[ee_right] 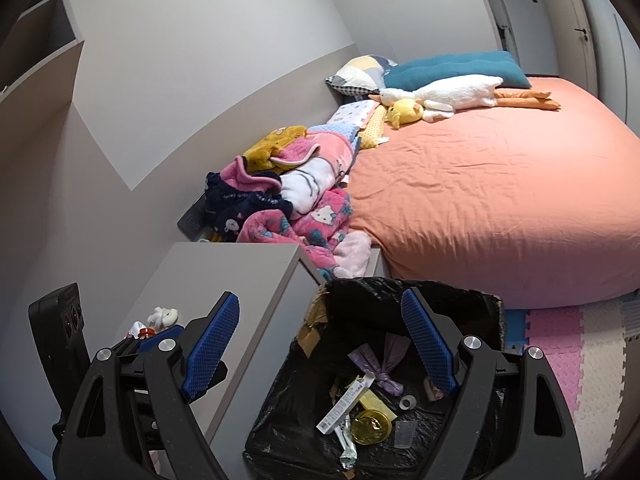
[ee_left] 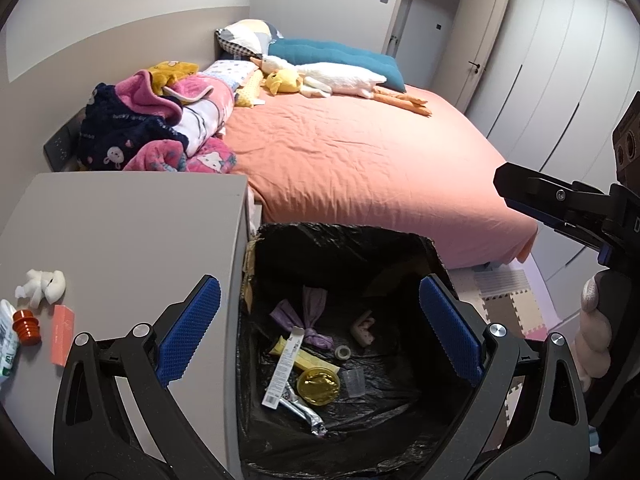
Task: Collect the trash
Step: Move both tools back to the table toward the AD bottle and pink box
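A bin lined with a black bag (ee_left: 280, 236) (ee_right: 452, 292) stands between the grey nightstand (ee_left: 120, 232) (ee_right: 224, 272) and the bed. It holds a yellow lid (ee_left: 318, 386) (ee_right: 370, 426), a white carton strip (ee_left: 282, 368), a purple wrapper (ee_left: 312, 316) and other scraps. On the nightstand lie a crumpled white tissue (ee_left: 42, 286) (ee_right: 163, 315), an orange stopper (ee_left: 26, 326) and a pink card (ee_left: 63, 334). My left gripper (ee_left: 320, 332) is open and empty above the bin. My right gripper (ee_right: 320, 344) is open and empty above the bin's near edge; it also shows in the left wrist view (ee_left: 560, 204).
The bed with an orange sheet (ee_left: 360, 152) (ee_right: 500, 184) carries a heap of pink blankets (ee_left: 180, 120), pillows and plush toys. A white tube (ee_left: 6, 340) lies at the nightstand's left edge. Foam floor mats (ee_right: 568, 352) lie right of the bin. Wardrobe doors (ee_left: 560, 80) stand beyond.
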`<state>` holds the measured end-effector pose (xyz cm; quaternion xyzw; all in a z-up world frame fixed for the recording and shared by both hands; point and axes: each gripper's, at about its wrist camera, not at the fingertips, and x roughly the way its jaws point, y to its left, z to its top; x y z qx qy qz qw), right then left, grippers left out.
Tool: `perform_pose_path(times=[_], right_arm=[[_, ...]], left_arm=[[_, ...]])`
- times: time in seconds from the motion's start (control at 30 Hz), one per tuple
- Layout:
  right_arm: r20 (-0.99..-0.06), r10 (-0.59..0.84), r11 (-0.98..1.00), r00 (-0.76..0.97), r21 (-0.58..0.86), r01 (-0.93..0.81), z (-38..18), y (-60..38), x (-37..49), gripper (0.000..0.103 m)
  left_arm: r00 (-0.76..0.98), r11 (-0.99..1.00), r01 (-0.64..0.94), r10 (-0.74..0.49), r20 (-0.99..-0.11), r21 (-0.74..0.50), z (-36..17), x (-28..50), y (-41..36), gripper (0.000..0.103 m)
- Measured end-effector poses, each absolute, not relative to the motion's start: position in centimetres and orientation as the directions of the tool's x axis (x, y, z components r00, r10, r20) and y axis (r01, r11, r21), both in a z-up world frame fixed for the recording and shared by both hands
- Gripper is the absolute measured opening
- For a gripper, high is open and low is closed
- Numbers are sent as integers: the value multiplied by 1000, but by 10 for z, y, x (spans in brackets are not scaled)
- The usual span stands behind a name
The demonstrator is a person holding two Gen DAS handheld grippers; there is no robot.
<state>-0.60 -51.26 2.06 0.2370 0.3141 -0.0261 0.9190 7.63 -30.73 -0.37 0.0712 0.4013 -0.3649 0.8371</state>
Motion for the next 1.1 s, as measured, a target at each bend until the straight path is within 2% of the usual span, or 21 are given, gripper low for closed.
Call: perform_pose_path(times=[0.37, 1.1], right_arm=[[-598, 173, 900, 783, 418, 120, 17, -472, 16, 84], [-639, 325, 916, 697, 396, -64, 5, -351, 62, 84]], left_arm=[[448, 768, 619, -517, -730, -165, -7, 80, -267, 96], [549, 891, 430, -388, -741, -148, -17, 85, -139, 96]])
